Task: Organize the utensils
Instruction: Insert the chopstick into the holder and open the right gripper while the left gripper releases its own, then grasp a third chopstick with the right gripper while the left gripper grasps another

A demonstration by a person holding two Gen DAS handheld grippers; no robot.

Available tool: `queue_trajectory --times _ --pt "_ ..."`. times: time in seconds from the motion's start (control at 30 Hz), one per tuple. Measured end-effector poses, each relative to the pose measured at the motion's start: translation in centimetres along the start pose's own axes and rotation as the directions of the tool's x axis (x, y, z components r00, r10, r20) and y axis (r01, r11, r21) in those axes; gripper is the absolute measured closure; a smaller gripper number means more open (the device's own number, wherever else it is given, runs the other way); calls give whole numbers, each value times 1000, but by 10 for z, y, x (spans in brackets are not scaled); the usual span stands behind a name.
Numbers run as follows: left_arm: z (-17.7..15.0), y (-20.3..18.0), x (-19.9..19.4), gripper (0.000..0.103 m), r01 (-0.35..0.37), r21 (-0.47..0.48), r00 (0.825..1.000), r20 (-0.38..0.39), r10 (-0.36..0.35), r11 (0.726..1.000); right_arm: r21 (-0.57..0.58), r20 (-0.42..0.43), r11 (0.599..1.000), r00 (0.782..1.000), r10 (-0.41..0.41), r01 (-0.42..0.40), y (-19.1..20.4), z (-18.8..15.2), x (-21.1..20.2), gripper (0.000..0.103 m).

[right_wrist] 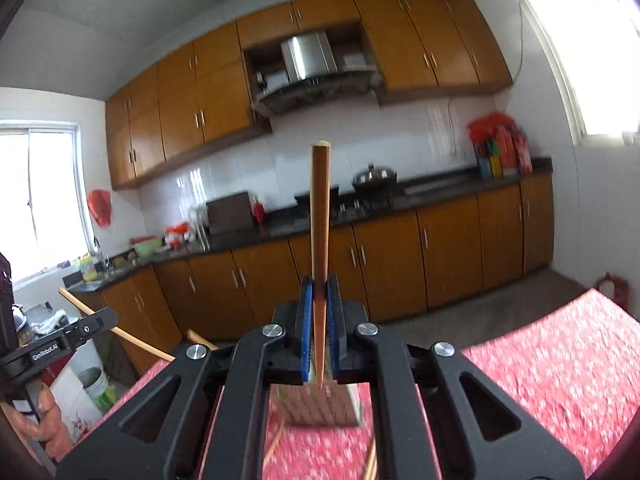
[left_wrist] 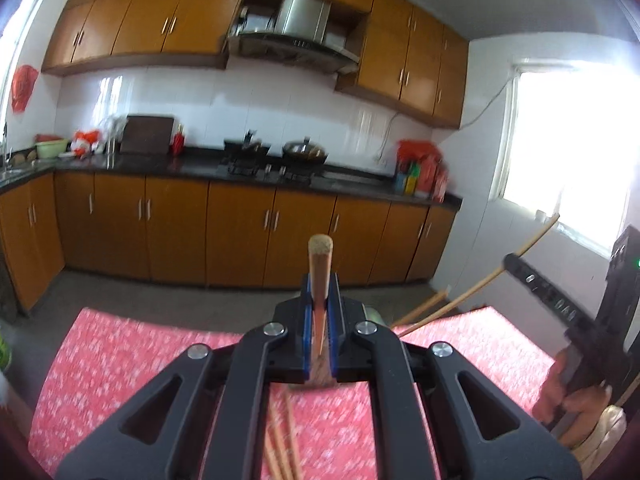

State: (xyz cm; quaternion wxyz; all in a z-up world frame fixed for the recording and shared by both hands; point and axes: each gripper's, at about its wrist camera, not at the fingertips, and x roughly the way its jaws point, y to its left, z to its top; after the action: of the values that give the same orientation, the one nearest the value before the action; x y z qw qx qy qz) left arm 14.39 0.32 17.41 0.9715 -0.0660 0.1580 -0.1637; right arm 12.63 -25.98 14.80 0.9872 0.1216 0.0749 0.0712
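Observation:
My left gripper (left_wrist: 320, 288) is shut on a wooden chopstick (left_wrist: 320, 264) that points up and away above the red flowered table (left_wrist: 120, 360). My right gripper (right_wrist: 319, 292) is shut on another wooden chopstick (right_wrist: 319, 208), held upright. The right gripper also shows in the left wrist view (left_wrist: 560, 304) with its chopstick (left_wrist: 480, 280) slanting across it. The left gripper shows in the right wrist view (right_wrist: 72, 332) with its chopstick (right_wrist: 120, 332). Several loose chopsticks (left_wrist: 280, 440) lie on the table under the left gripper. A metal utensil holder (right_wrist: 320, 404) stands just below the right gripper.
A kitchen counter (left_wrist: 200, 166) with a stove and wok (left_wrist: 304, 152) runs along the far wall, with orange cabinets above and below. A bright window (left_wrist: 568, 152) is at the right. A white bucket (right_wrist: 96, 384) stands on the floor beside the table.

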Motion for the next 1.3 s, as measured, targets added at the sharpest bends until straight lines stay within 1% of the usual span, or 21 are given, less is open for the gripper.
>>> queue_trajectory --times 0.07,0.13,0.23,0.3,0.4,0.5,0.63,0.7,0.77,0.83,0.9,0.93,0.97,1.03,1.07,1.13,1.17,1.23,1.3 --pt "8 -7 7 96 8 -6 999 33 -8 1000 -6 28 1000 1000 -5 5 3 4 11 95" --pt "14 -15 20 96 -1 2 998 58 1 1000 -13 33 1000 999 -15 16 4 2 24 95" --pt "13 -20 47 96 -20 9 998 62 19 1000 -30 -1 999 999 -34 34 3 -7 50 95" --pt "7 -19 67 96 -25 6 999 41 24 1000 -34 -38 998 998 -45 44 3 -15 61 95" --pt "-7 -13 98 96 -26 -19 999 -21 25 999 -34 -96 998 994 -55 52 -1 -30 75 95" --pt "-18 -7 116 96 -36 -21 998 -58 34 999 -32 -137 998 989 -52 48 -4 -40 83 95" --pt "-29 -1 127 95 -48 -24 995 -91 46 999 -57 -137 997 989 -51 43 2 -43 79 94" --pt "-30 2 128 93 -52 -30 994 -92 49 998 -62 -137 997 989 -50 42 5 -40 78 90" --pt "-30 3 125 88 -55 -35 995 -86 52 998 -60 -129 997 990 -52 44 4 -37 76 77" --pt "-29 6 114 72 -64 -38 996 -68 61 997 -56 -113 997 992 -53 47 4 -34 69 73" --pt "-26 8 102 66 -77 -45 996 -44 75 996 -55 -92 997 994 -57 52 3 -28 59 73" --pt "-24 8 96 61 -81 -49 996 -38 79 995 -53 -79 997 995 -62 58 2 -25 50 71" --pt "-23 9 89 58 -88 -54 996 -31 87 995 -52 -73 997 995 -67 63 0 -24 45 66" --pt "-23 15 71 46 -131 -58 991 -25 130 990 -48 -64 995 994 -89 86 -7 -24 33 61" --pt "-25 18 65 44 -148 -63 989 -27 146 987 -46 -67 993 992 -108 105 -12 -26 26 60" --pt "-33 28 51 36 -197 -78 980 -50 194 977 -42 -102 988 983 -155 151 -25 -40 17 60" --pt "-39 35 47 35 -223 -79 973 -71 218 972 -38 -127 985 977 -173 170 -31 -48 17 60" --pt "-56 52 44 31 -285 -81 953 -134 273 955 -23 -209 979 957 -201 201 -47 -69 19 60" --pt "-76 67 44 28 -329 -77 932 -190 310 941 -10 -318 973 922 -222 231 -62 -102 27 60"
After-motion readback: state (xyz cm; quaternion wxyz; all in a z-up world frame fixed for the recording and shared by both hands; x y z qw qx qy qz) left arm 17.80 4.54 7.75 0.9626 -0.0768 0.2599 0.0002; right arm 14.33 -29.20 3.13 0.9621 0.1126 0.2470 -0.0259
